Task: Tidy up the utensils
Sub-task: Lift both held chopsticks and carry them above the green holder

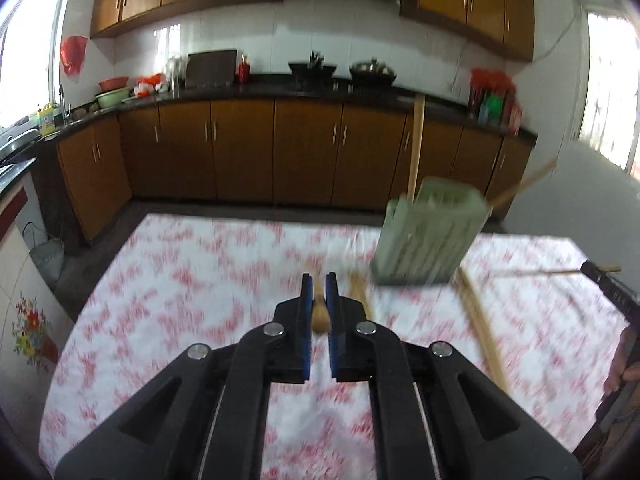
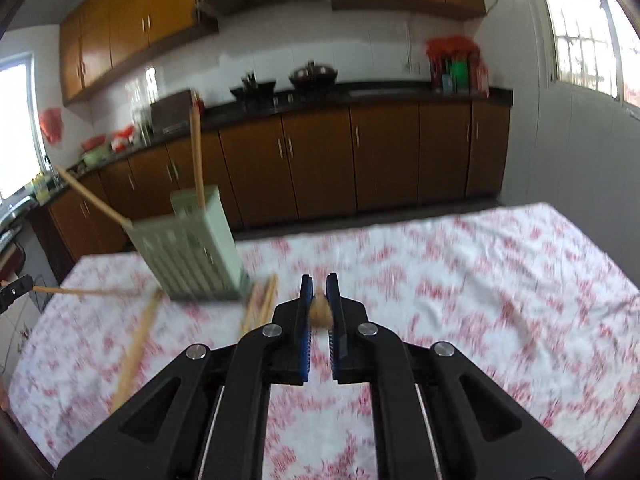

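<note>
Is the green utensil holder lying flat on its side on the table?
No, in the right wrist view the green utensil holder stands on its base, only leaning, with a wooden stick rising from its open top.

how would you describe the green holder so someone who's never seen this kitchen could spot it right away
Start at the table covered in a white cloth with red flowers, in front of the brown kitchen cabinets. The utensil holder stands on it, with loose chopsticks lying on the cloth around its base. It is the only pale green, slatted, boxy container there, and wooden sticks poke up out of its top.
</note>
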### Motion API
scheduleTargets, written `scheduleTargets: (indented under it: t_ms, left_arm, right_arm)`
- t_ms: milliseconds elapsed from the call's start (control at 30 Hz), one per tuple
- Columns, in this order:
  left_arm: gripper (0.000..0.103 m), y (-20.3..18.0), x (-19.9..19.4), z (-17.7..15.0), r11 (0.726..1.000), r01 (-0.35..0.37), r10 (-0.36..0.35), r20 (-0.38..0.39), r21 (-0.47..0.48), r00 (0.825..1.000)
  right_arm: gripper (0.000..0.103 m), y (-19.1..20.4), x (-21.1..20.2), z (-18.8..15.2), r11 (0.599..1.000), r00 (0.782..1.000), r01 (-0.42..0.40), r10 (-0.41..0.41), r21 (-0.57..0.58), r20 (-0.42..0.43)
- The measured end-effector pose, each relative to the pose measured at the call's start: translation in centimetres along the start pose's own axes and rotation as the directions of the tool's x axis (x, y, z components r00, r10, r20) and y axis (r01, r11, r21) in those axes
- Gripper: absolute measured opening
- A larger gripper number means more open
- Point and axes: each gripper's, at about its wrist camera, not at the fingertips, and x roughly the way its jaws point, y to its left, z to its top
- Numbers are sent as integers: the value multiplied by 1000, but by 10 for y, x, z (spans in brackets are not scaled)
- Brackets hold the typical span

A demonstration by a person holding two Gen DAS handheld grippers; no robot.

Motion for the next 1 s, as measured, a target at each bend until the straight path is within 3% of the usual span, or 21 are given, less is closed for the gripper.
scheduleTargets:
  t_ms: [267, 533, 700, 800, 1000]
  left_arm:
    - [8, -14, -29, 43, 997, 36, -40, 67, 63, 997]
    - [8, -38, -75, 78, 989, 98, -116, 160, 114, 980]
    - [8, -59, -88, 105, 987, 129, -150, 259, 98, 954]
    - [8, -71, -83, 125, 987, 152, -163, 322, 61, 932]
    - [8, -89, -65, 152, 988, 154, -145, 421, 14, 895]
  right_arm:
    - [8, 5, -23, 42, 997, 994, -67, 63, 37, 94]
    - [8, 36, -67, 94, 970, 939, -244, 234, 9, 253]
    - [8, 59, -66, 116, 968, 904, -251, 243, -22, 353]
    - [8, 67, -51, 126, 972, 894, -236, 225, -20, 387]
    - [8, 77, -17, 120, 981, 908, -194, 191, -30, 372]
